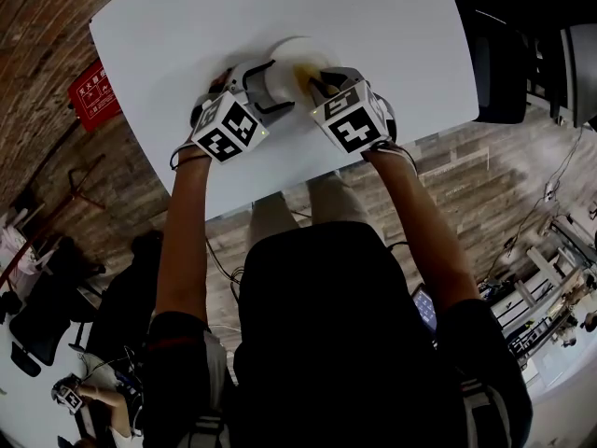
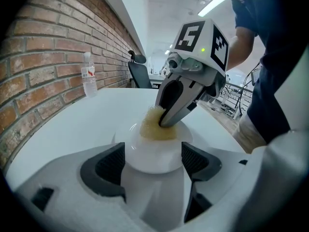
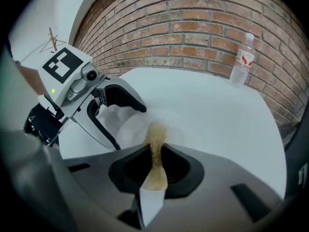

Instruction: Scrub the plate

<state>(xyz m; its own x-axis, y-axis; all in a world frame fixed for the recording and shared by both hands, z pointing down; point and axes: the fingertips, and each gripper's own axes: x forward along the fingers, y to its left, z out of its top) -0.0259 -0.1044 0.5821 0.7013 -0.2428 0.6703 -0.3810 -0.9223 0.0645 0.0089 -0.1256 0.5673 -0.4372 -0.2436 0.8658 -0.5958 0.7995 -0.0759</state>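
Note:
A small white plate [image 1: 284, 63] lies near the middle of the white table [image 1: 187, 26]. My left gripper [image 1: 266, 84] comes in from the left and is shut on the plate's rim [image 2: 153, 156]; the rim sits between both pads in the left gripper view. My right gripper [image 1: 317, 84] is shut on a yellow sponge [image 3: 155, 161], which is squeezed thin between its jaws. The sponge [image 2: 155, 127] presses down on the plate's upper face. In the right gripper view the plate [image 3: 128, 127] shows just beyond the sponge, with the left gripper [image 3: 108, 105] clamped on its far side.
A clear water bottle [image 3: 243, 59] stands on the table by the brick wall [image 3: 203, 28]. A dark office chair [image 1: 499, 73] stands past the table's right edge. A red sign [image 1: 93, 94] lies on the brick floor at the left.

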